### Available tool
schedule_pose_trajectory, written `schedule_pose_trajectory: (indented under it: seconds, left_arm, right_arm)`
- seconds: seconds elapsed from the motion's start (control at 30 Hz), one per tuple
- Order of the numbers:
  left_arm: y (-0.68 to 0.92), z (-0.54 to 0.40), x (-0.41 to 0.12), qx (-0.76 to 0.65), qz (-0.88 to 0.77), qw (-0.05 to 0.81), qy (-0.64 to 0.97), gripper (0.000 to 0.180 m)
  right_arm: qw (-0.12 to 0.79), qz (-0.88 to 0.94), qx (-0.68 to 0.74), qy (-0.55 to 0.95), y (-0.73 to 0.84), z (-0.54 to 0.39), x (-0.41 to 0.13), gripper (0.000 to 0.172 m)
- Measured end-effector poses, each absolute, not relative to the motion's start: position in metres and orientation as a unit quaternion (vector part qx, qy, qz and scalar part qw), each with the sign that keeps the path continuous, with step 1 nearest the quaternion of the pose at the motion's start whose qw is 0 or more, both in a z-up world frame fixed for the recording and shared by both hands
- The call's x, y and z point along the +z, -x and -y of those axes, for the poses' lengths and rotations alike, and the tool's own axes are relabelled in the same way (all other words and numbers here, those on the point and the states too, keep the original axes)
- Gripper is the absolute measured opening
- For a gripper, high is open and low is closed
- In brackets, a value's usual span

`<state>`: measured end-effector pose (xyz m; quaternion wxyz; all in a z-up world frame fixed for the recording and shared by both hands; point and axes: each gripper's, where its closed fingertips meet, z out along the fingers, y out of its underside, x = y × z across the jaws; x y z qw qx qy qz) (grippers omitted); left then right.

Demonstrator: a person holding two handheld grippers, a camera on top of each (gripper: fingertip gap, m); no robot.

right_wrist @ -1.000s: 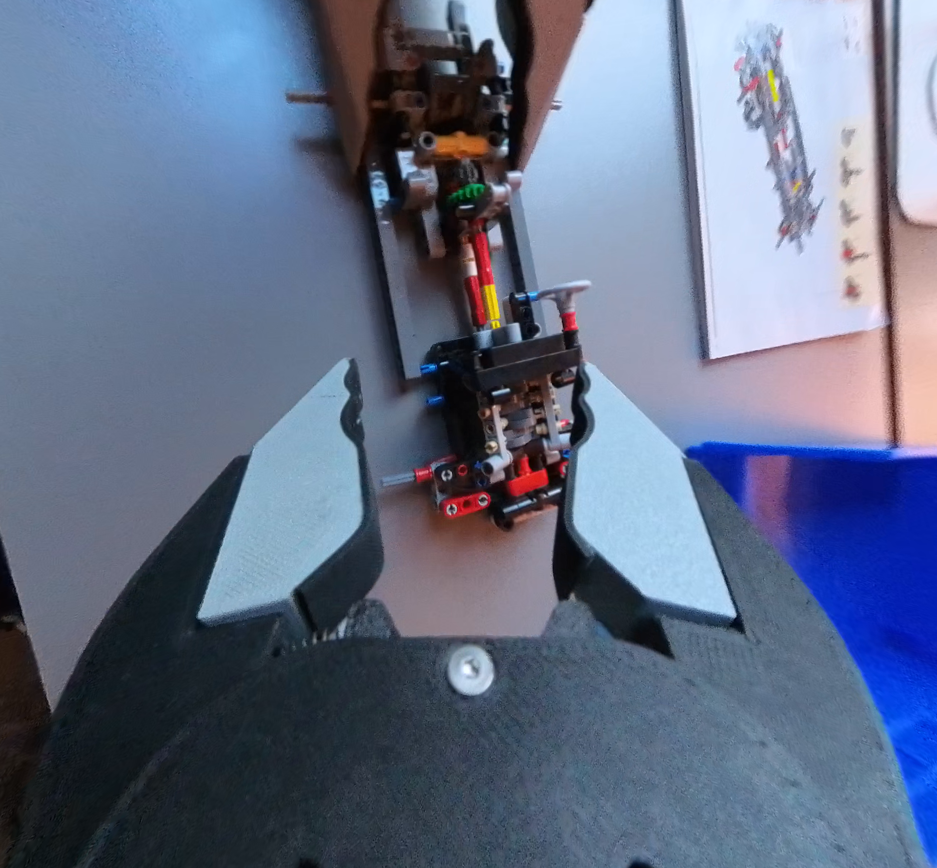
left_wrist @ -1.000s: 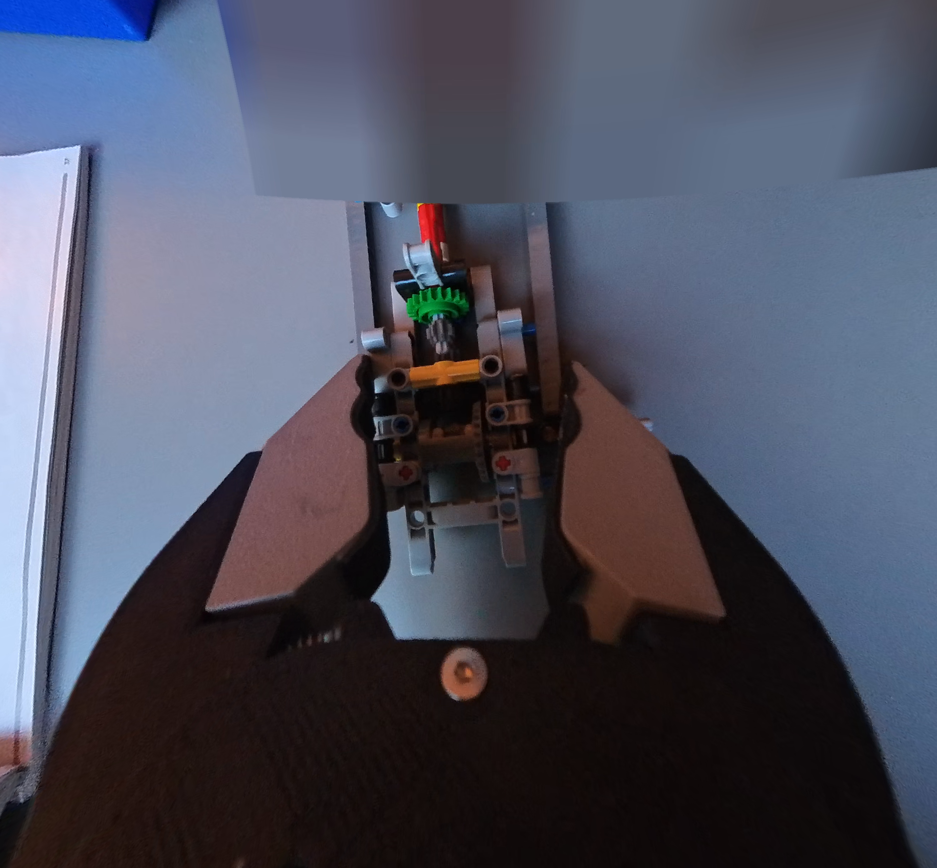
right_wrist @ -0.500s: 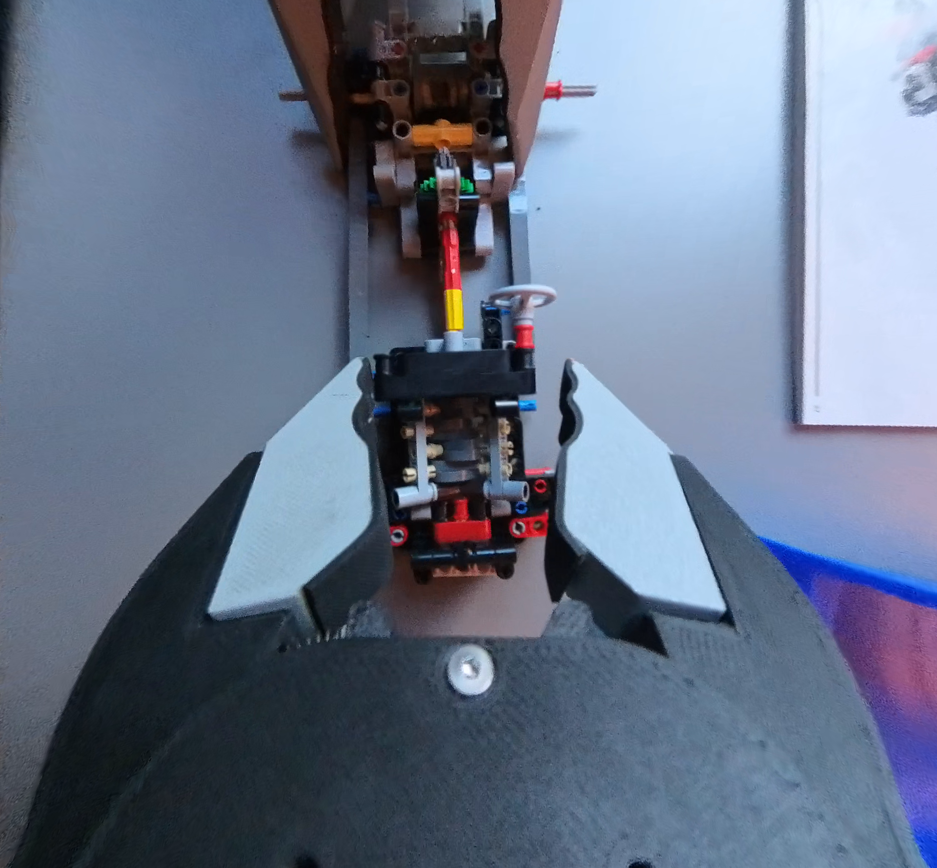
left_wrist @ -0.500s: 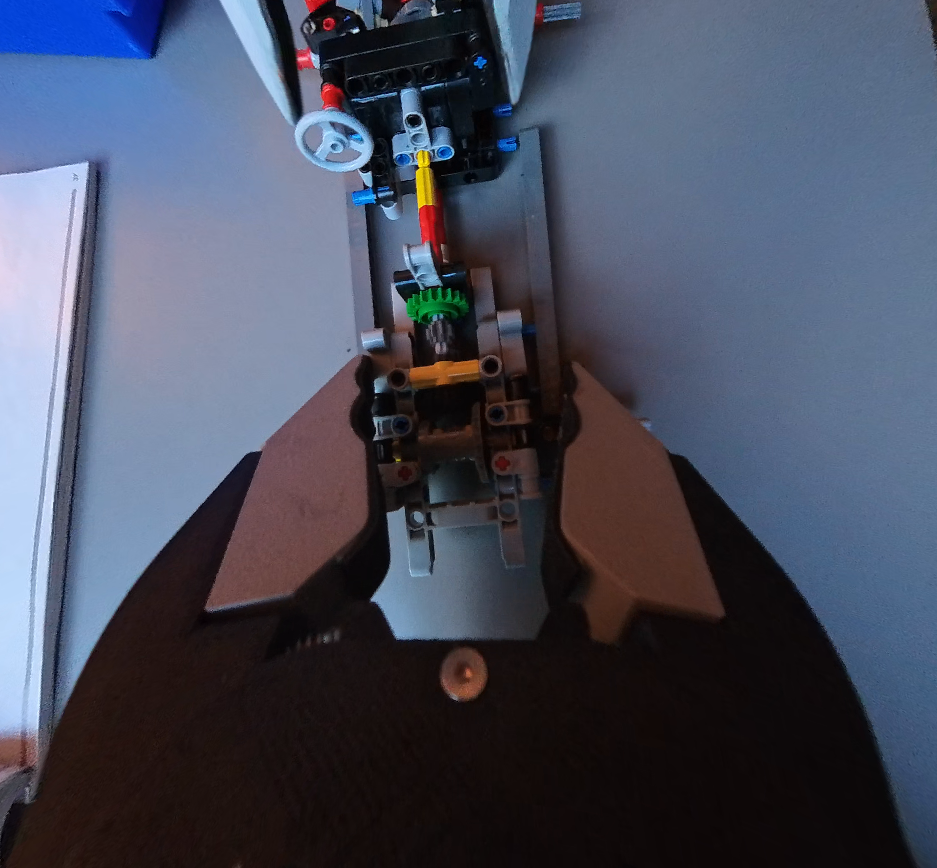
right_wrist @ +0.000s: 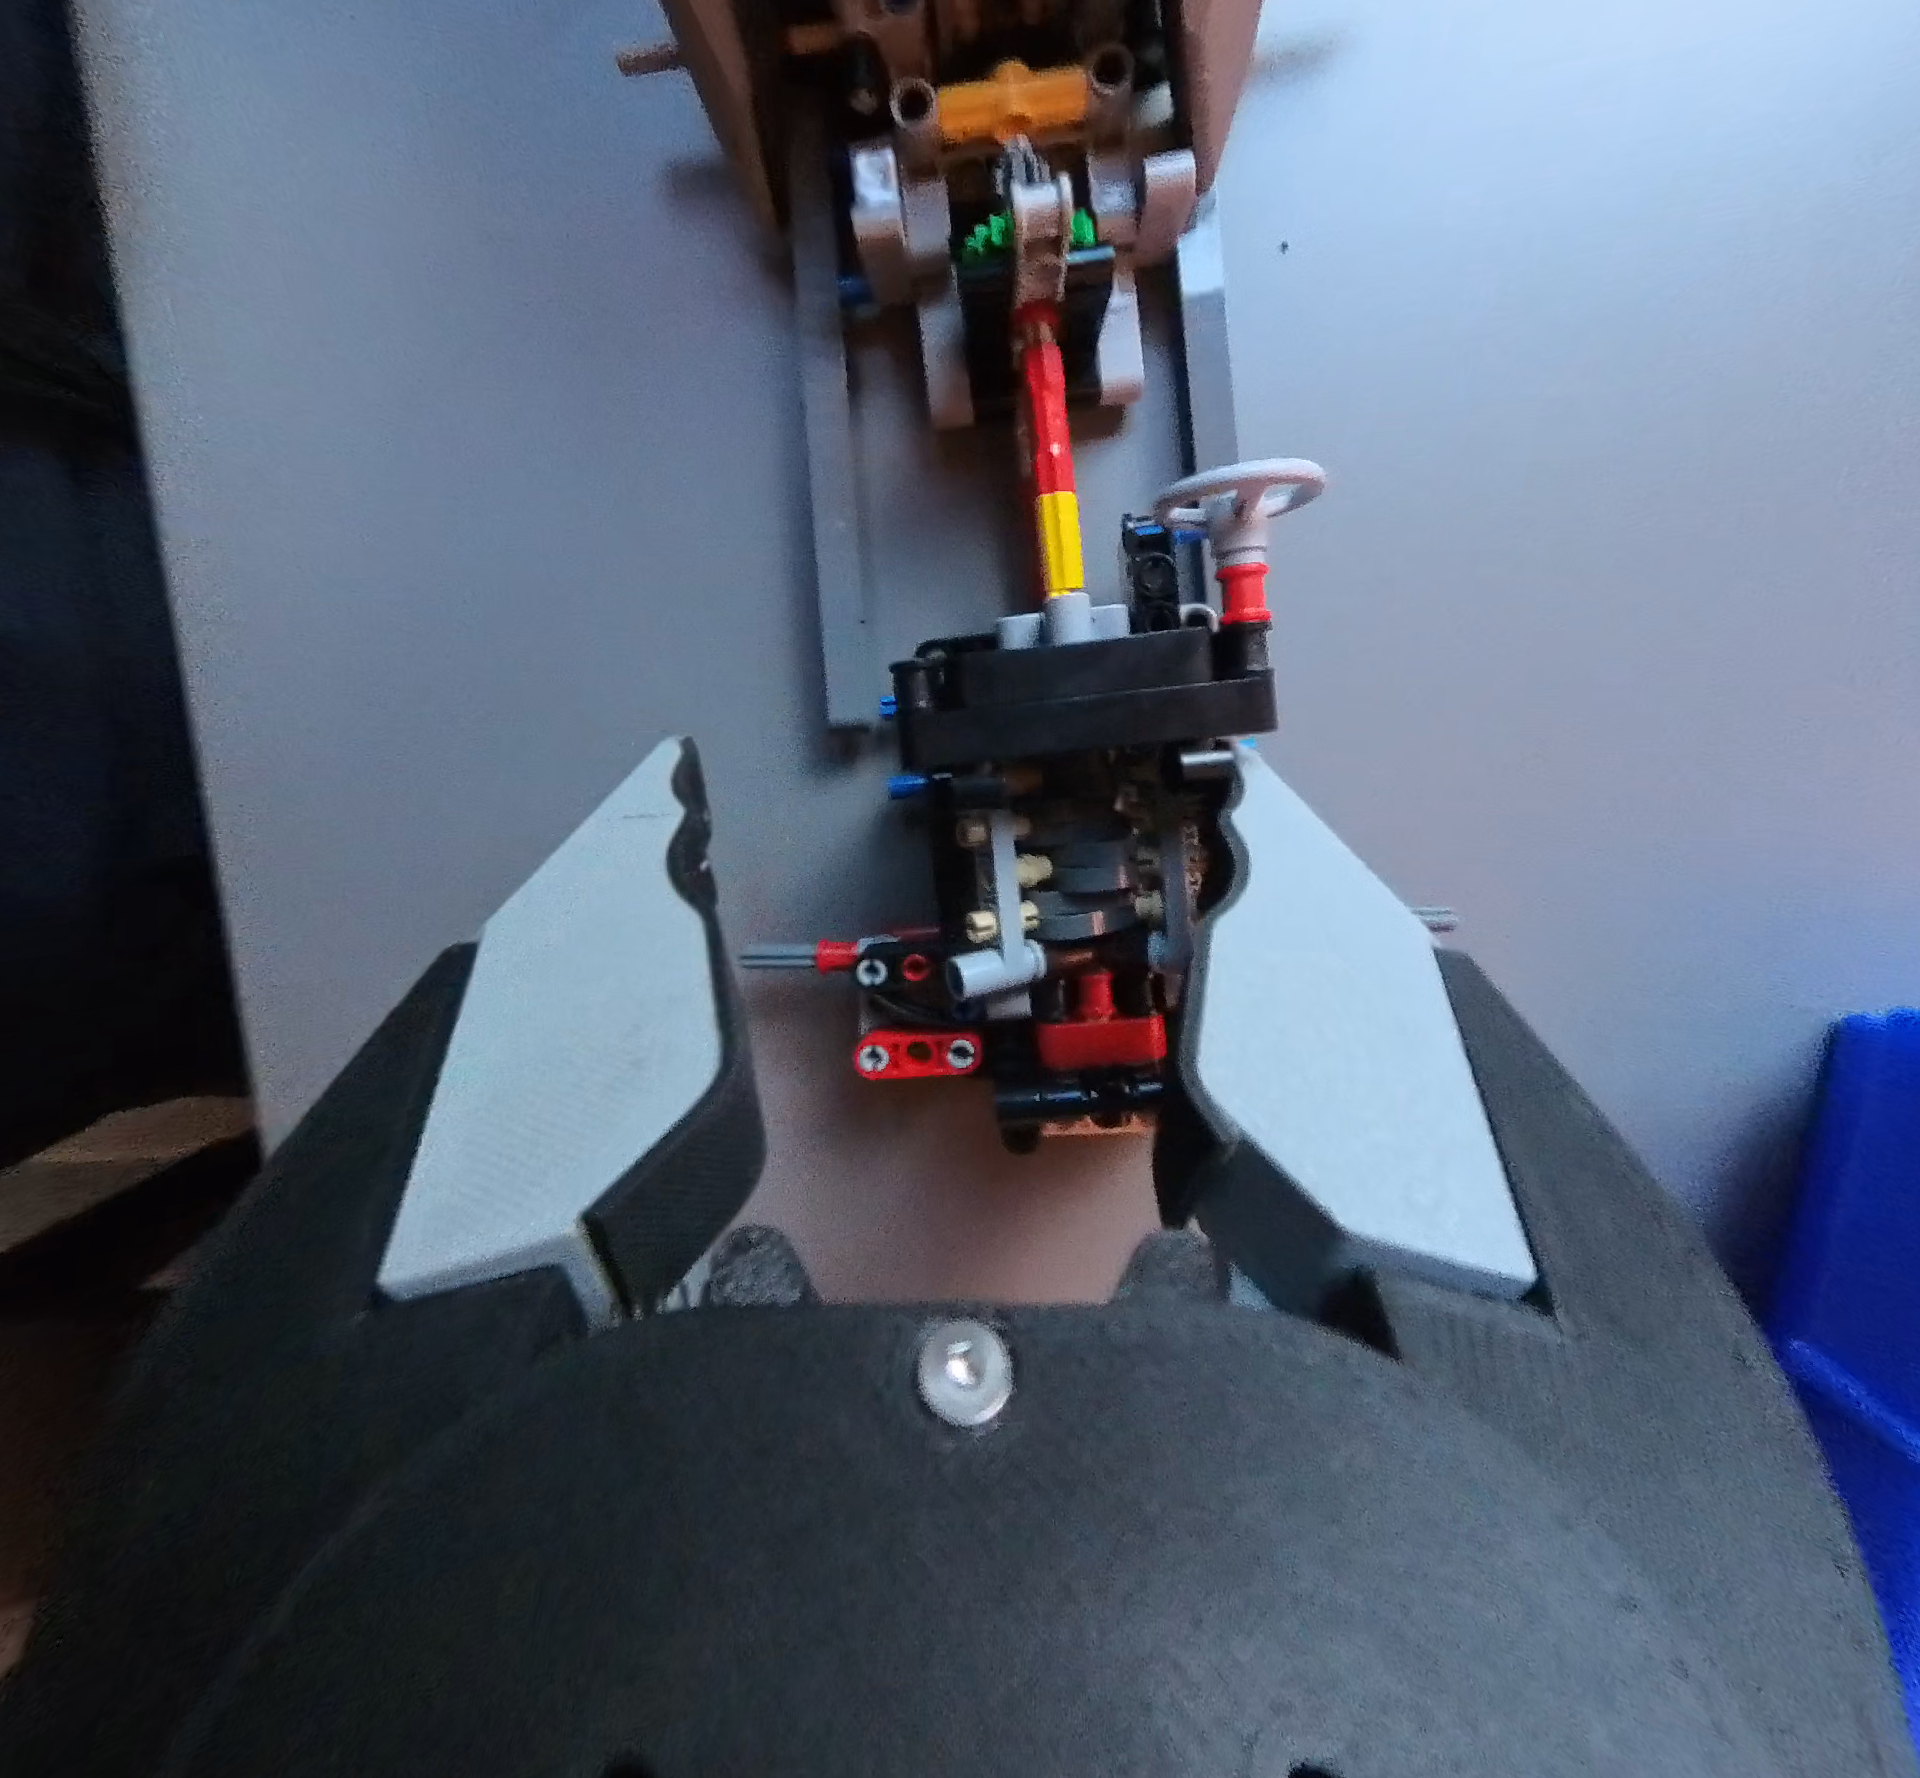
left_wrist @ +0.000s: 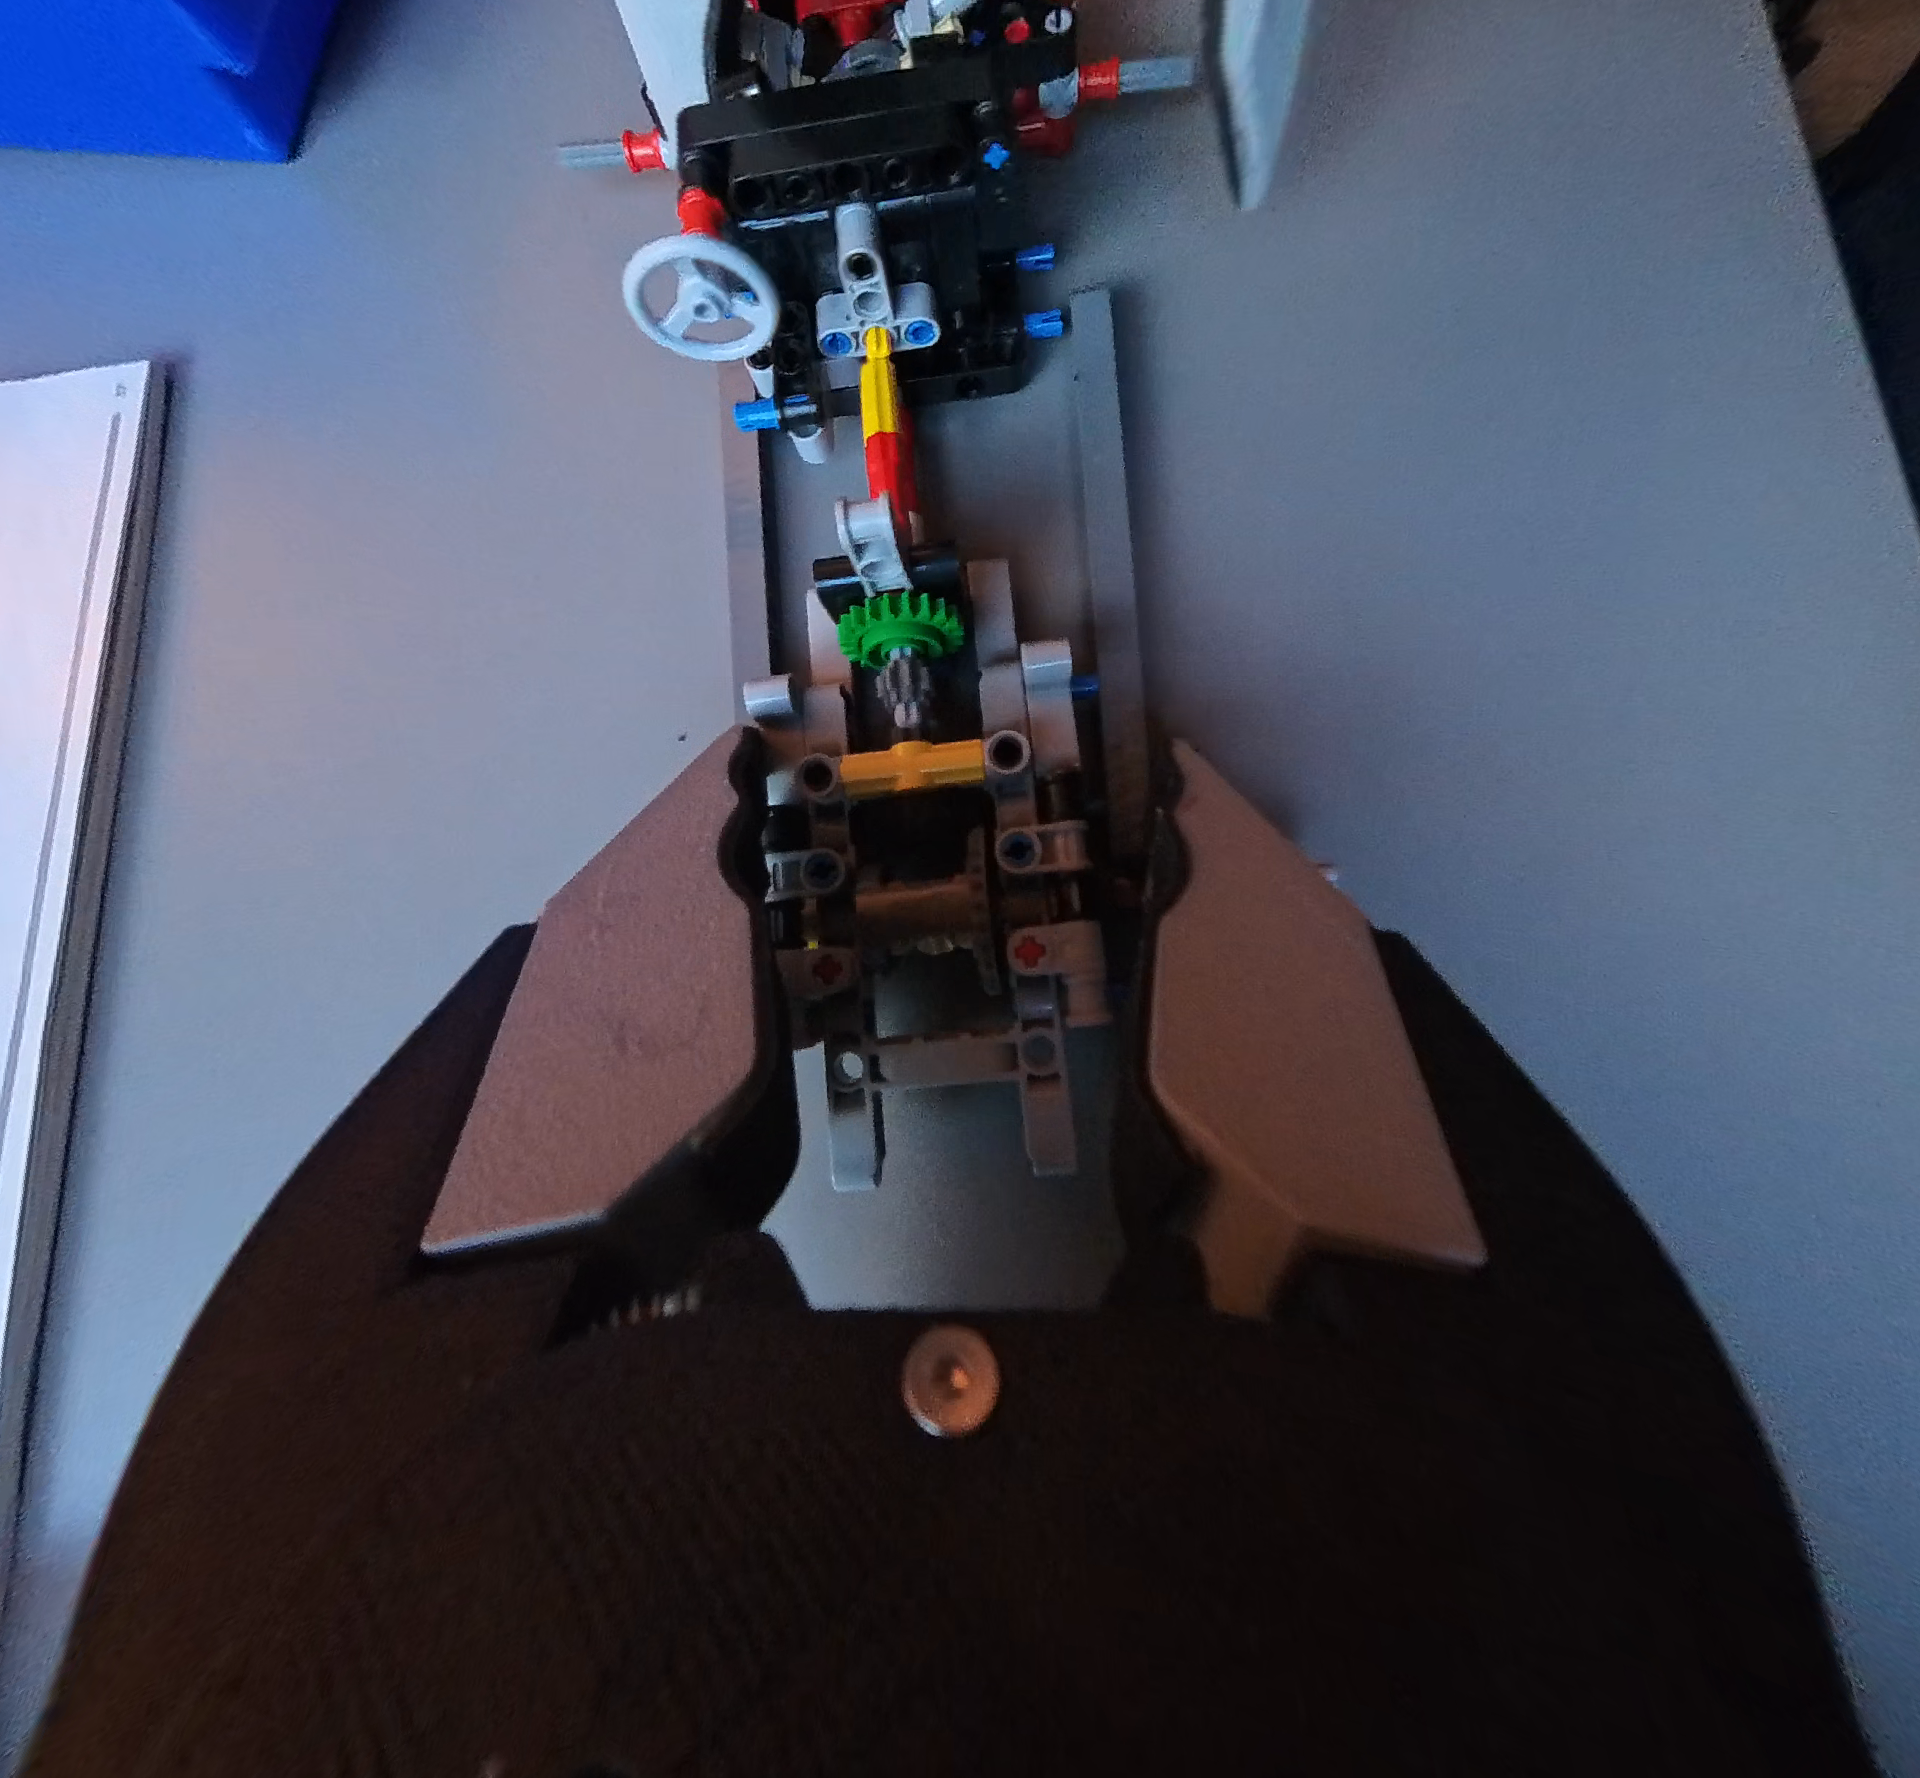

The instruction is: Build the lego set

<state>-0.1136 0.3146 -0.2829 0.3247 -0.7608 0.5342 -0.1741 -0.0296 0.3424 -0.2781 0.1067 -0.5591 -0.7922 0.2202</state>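
Observation:
A brick-built car chassis lies on a grey table across a long grey plate [left_wrist: 1091, 481]. My left gripper [left_wrist: 956, 762] is shut on its grey rear frame [left_wrist: 914, 897], behind the yellow connector and green gear [left_wrist: 899, 632]; both pads press its sides. A red and yellow shaft [left_wrist: 883, 429] runs to the black front block [left_wrist: 862, 170] with a grey steering wheel [left_wrist: 701, 300]. My right gripper [right_wrist: 961, 762] is open around that front block [right_wrist: 1081, 689]. Its right finger [right_wrist: 1299, 949] lies against the block, and its left finger [right_wrist: 603, 949] stands well clear.
A blue bin sits at the far left in the left wrist view [left_wrist: 135, 3] and at the right in the right wrist view [right_wrist: 1860, 1261]. A white booklet [left_wrist: 62, 793] lies left of the chassis. The table edge runs along the left of the right wrist view [right_wrist: 135, 585]. Left tips to right tips: about 10 centimetres.
My right gripper closed on the front block half a second ago and has now opened, its left finger drawing away. My left gripper has kept its hold on the rear frame.

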Motion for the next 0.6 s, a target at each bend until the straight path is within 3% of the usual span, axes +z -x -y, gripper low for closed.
schedule_pose_trajectory:
  seconds: [0.17,0.3,0.6]
  left_arm:
    - [0.112,-0.315,-0.283,-0.168,-0.541,0.327,0.757,0.073]
    - [0.108,-0.313,-0.283,-0.168,-0.547,0.327,0.752,0.073]
    - [0.109,-0.311,-0.283,-0.189,-0.544,0.325,0.75,0.073]
  right_arm:
    - [0.145,0.815,0.141,0.543,0.033,-0.355,-0.291,0.088]
    - [0.145,0.81,0.159,0.545,0.034,-0.353,-0.292,0.081]
    - [0.169,0.803,0.202,0.535,0.041,-0.35,-0.293,0.081]
